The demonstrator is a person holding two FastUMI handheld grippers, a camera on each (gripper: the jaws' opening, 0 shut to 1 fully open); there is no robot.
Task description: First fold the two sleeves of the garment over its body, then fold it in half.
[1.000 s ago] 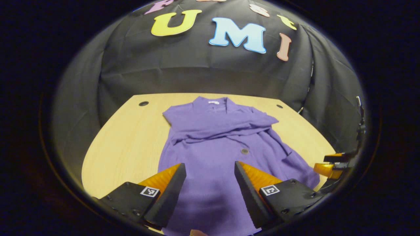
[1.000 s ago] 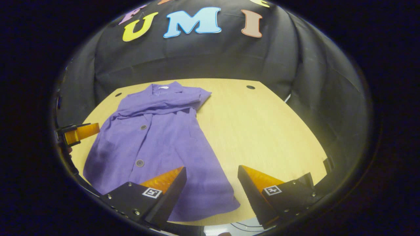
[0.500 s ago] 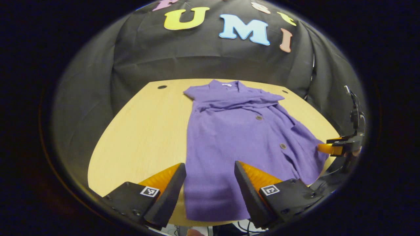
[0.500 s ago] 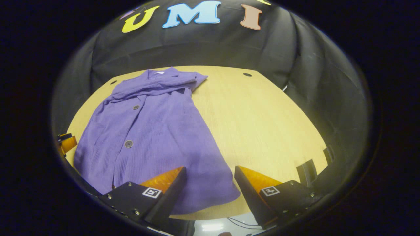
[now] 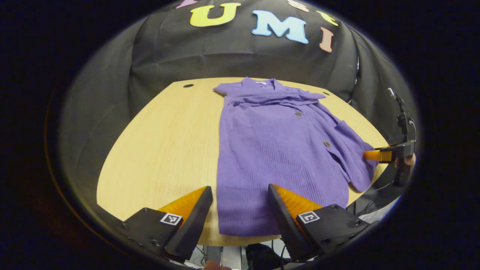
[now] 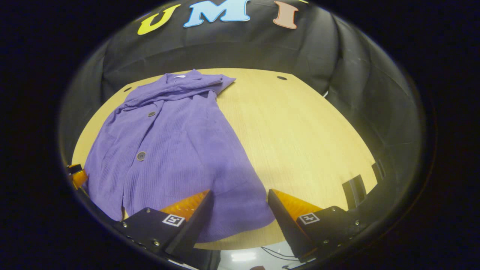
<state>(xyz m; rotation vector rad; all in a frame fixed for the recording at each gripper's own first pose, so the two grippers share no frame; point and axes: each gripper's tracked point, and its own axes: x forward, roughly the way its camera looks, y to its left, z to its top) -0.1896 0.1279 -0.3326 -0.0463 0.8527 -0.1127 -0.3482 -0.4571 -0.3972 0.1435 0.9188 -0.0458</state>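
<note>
Your left gripper point(image 5: 240, 215) has its two fingers spread wide with nothing between them; it hangs over the near edge of the table, above the hem of the garment. Your right gripper point(image 6: 240, 217) is likewise parted and empty, poised above the hem's corner at the near edge. In the left gripper view, the right gripper point(image 5: 378, 155) also appears far off at the table's side, just beside the garment's edge, with part of the hand holding it behind; whether it touches the cloth cannot be told. In the right gripper view, a tip of the left gripper point(image 6: 77, 176) shows at the garment's opposite edge.

Count of task items: one garment point(image 5: 277, 150), a purple ribbed button-front top. It lies flat and lengthwise on the table, collar point(image 5: 258, 83) at the far end, hem toward you. Two sleeves point(image 5: 277, 98) are laid across the chest just below the collar, one over the other in a bunched band. You can count two buttons point(image 6: 141, 156) on the front below that band. The lower body is spread out full length, not folded in half.

Surface: one light wood-grain table point(image 5: 161, 150) with a curved near edge. Two small dark holes point(image 5: 188, 86) sit near its far corners.

Room: black cloth wall point(image 6: 232, 52) hangs behind and around the table.
</note>
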